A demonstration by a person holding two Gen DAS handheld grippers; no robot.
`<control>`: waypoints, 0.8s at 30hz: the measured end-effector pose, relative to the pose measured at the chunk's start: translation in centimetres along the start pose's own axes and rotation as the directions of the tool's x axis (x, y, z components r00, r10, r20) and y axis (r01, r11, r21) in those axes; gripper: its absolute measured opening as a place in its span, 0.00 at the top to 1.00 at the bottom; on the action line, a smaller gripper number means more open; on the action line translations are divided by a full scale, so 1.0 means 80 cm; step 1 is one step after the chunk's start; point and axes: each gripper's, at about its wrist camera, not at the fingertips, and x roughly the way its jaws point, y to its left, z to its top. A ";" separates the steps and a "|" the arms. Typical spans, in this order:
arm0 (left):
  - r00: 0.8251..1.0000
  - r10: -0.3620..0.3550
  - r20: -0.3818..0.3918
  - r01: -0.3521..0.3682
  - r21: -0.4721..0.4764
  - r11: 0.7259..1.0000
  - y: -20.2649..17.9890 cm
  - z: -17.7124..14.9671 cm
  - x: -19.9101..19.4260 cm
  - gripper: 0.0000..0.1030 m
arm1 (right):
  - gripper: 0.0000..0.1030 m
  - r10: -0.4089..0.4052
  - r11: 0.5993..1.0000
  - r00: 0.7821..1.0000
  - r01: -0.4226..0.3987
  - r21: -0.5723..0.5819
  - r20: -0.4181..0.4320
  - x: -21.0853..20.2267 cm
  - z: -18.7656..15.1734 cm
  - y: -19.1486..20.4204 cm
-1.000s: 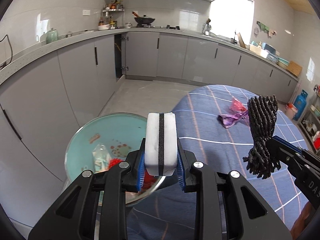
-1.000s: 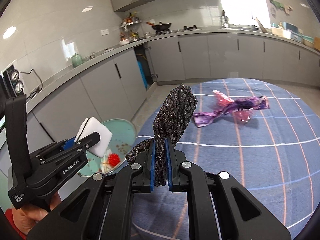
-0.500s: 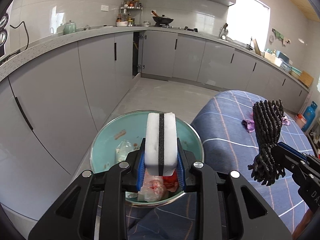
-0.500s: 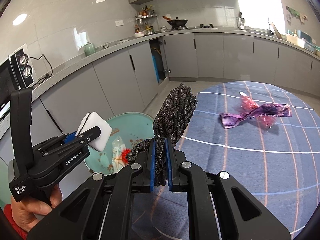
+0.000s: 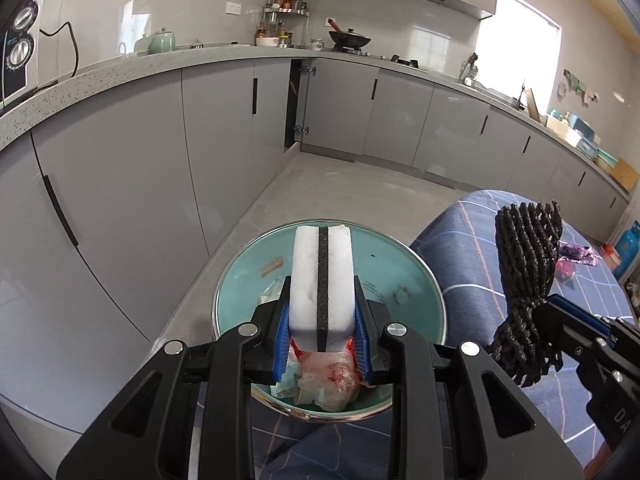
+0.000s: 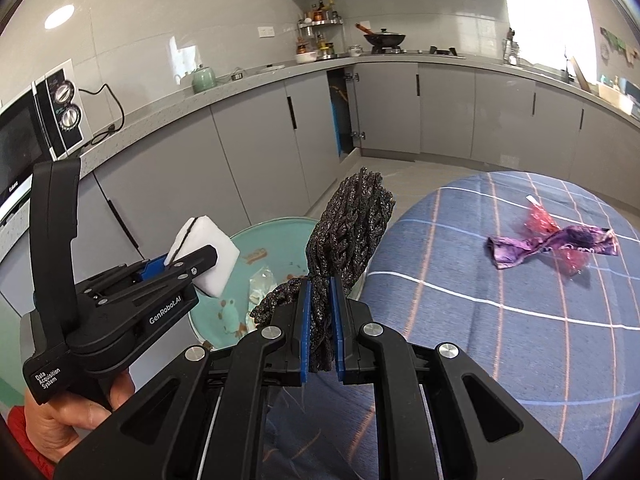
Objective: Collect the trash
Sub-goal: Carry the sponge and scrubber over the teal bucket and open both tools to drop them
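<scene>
My left gripper [image 5: 322,332] is shut on a white sponge [image 5: 322,280] with a black middle stripe and holds it above a teal basin [image 5: 404,268] that holds wrappers and scraps. The sponge [image 6: 204,256] and basin [image 6: 276,240] also show in the right wrist view. My right gripper [image 6: 320,320] is shut on a black mesh bundle [image 6: 348,220], held at the table's left edge, right of the basin. The bundle also shows in the left wrist view [image 5: 524,264]. A purple wrapper [image 6: 552,244] with a red plastic scrap [image 6: 538,218] lies on the table.
The round table has a blue checked cloth [image 6: 500,320]. Grey kitchen cabinets [image 5: 224,152] and a counter run along the left and back walls. A microwave [image 6: 36,128] stands on the counter at left. The basin sits low beside the table's left edge.
Both grippers have swung left towards the basin. The sponge now hangs over the basin's middle, and the mesh bundle has come to the table's left edge beside it.
</scene>
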 end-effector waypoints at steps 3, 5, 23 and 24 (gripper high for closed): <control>1.000 0.007 0.000 -0.007 -0.003 1.000 0.004 0.001 0.004 0.74 | 0.90 0.006 1.000 1.000 -0.006 -0.004 -0.010 0.008 0.001 0.003; 1.000 0.009 -0.001 -0.009 -0.006 1.000 0.008 0.004 0.008 0.74 | 0.90 0.007 1.000 1.000 -0.007 -0.006 -0.014 0.013 0.002 0.005; 0.999 0.014 -0.042 -0.017 -0.057 0.998 0.035 0.000 0.039 0.74 | 0.90 0.007 1.000 0.997 -0.009 -0.029 -0.082 0.052 -0.002 0.010; 0.999 0.013 -0.046 -0.015 -0.057 0.998 0.033 0.001 0.041 0.74 | 0.90 0.008 0.999 0.996 -0.011 -0.035 -0.088 0.055 -0.001 0.012</control>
